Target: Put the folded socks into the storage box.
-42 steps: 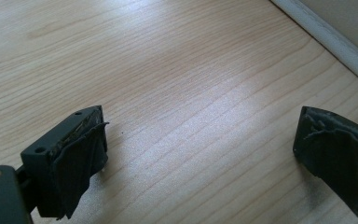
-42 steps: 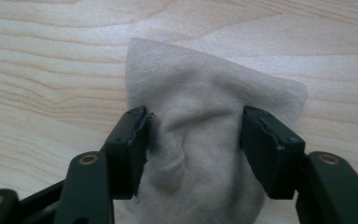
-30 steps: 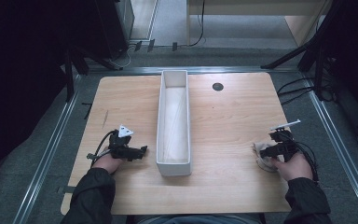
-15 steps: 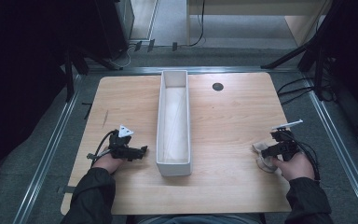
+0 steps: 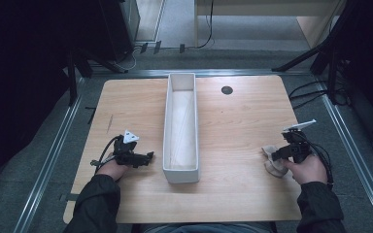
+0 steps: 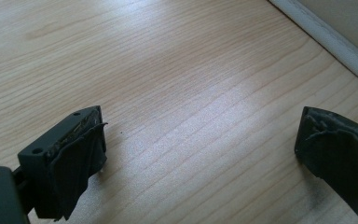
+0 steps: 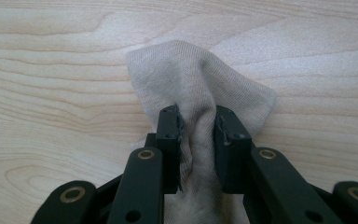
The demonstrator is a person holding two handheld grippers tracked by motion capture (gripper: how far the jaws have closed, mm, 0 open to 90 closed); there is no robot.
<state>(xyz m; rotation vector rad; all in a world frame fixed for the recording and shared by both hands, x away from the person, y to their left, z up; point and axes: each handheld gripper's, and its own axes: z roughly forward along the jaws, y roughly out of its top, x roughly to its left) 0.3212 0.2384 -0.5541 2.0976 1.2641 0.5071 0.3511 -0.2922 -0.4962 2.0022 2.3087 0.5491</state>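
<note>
A small beige cloth (image 5: 273, 160) lies bunched on the wooden table (image 5: 243, 121) near its right edge. My right gripper (image 5: 279, 155) is shut on the cloth (image 7: 200, 88), a fold of fabric pinched between the two black jaws of the right gripper (image 7: 197, 126). My left gripper (image 5: 148, 156) rests on the table left of a long white tray (image 5: 180, 124), pointing toward its near end. In the left gripper view the left gripper (image 6: 200, 149) stands open over bare wood, with nothing between its pads (image 6: 77, 163).
The long white tray runs front to back down the table's middle, and its wall (image 6: 326, 39) shows at the upper right of the left gripper view. A dark round hole (image 5: 227, 90) sits at the table's far right. Metal rails and cables surround the table.
The right hand with the cloth has shifted slightly along the table's right side. The left gripper has not moved.
</note>
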